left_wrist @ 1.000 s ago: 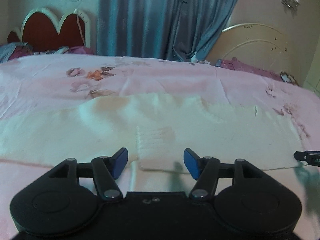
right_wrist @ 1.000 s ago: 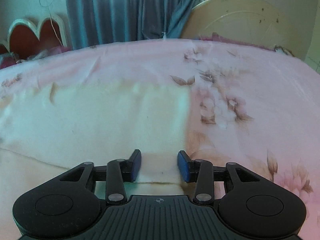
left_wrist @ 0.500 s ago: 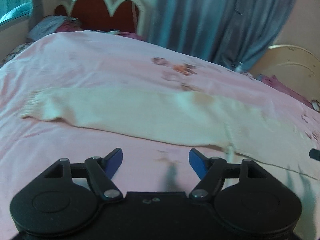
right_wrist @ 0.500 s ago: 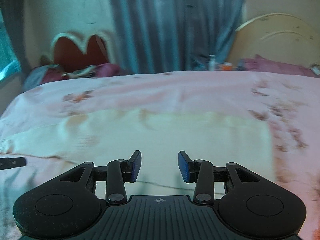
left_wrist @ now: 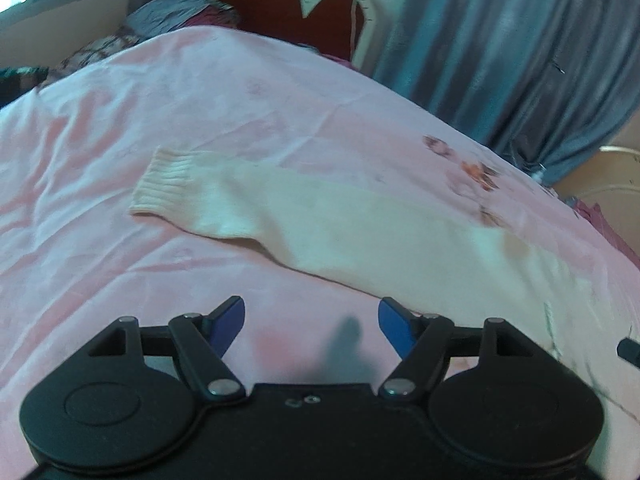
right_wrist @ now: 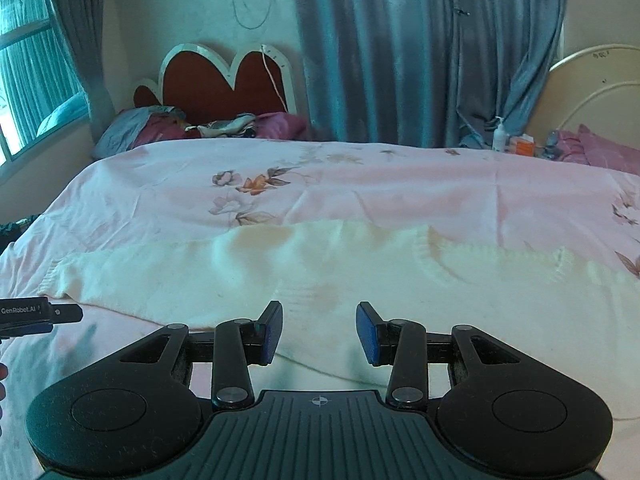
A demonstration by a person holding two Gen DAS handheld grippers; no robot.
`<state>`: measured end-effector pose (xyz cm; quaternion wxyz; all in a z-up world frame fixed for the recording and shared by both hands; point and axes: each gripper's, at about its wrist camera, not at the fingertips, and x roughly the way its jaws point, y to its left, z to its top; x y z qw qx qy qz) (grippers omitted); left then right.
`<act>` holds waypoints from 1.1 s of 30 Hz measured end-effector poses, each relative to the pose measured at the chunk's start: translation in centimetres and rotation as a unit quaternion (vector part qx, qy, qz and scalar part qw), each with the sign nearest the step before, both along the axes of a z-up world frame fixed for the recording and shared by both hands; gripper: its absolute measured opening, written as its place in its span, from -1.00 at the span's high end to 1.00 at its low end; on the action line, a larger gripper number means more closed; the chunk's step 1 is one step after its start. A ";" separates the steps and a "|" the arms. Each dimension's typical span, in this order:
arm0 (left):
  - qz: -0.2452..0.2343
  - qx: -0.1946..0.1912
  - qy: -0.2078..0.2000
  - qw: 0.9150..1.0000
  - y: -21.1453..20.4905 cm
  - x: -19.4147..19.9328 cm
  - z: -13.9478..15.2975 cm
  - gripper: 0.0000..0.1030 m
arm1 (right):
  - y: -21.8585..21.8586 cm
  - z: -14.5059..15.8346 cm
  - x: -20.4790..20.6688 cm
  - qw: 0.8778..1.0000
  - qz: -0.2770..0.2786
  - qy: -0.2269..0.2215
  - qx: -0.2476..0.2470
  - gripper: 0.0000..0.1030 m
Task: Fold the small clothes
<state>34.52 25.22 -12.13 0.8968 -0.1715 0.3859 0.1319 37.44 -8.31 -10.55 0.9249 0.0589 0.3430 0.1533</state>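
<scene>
On pink bedsheet (right_wrist: 400,184) | cream sweater (right_wrist: 320,272) flat, sleeve (left_wrist: 280,208) out | L gripper (left_wrist: 312,320) + R gripper (right_wrist: 319,330) wide, empty | step: sleeve fold; next: L pinches cuff (left_wrist: 164,184).

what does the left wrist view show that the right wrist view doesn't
Only the left wrist view shows the sweater's ribbed cuff close up, with the open left tool over bare pink bedsheet. Only the right wrist view shows the neckline, window and lotion bottle. Both show the cream sweater lying flat, the red headboard and the curtain.

A home bedroom: pink floral bedspread (right_wrist: 360,176), scalloped red headboard (right_wrist: 224,80), grey-blue curtains (right_wrist: 420,48), window (right_wrist: 28,80).
</scene>
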 end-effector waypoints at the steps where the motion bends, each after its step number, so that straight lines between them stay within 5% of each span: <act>1: 0.007 -0.007 0.002 1.000 0.5 0.2 -0.2 -0.40 | 0.2 -0.2 0.2 1.000 -0.002 0.002 -0.001 0.22; 11: 0.049 -0.096 -0.043 0.993 4.4 1.7 -1.8 -0.40 | 1.2 -2.9 1.9 0.999 -0.013 0.034 -0.013 0.22; 15: 0.074 -0.123 -0.069 0.987 5.9 2.8 -2.2 -0.24 | 1.1 -3.4 2.5 0.999 -0.022 0.037 -0.012 0.22; 18: 0.095 -0.139 -0.086 0.982 7.0 3.4 -2.6 0.02 | 1.3 -4.3 2.9 0.999 -0.024 0.042 -0.022 0.22; 22: 0.117 -0.146 -0.093 0.978 7.9 3.9 -2.9 0.95 | 1.8 -5.2 3.4 0.998 -0.012 0.048 -0.042 0.22; 23: 0.120 -0.145 -0.096 0.977 8.0 3.8 -2.8 0.92 | 1.5 -4.7 3.3 0.998 -0.018 0.045 -0.029 0.22; 28: 0.056 -0.085 -0.138 0.985 5.1 3.8 0.6 0.94 | 1.2 -5.6 3.3 0.998 -0.009 0.043 -0.046 0.22; 33: -0.076 -0.047 -0.173 0.981 -1.8 4.5 5.1 0.94 | -1.8 -3.9 2.5 0.998 -0.049 0.028 0.025 0.22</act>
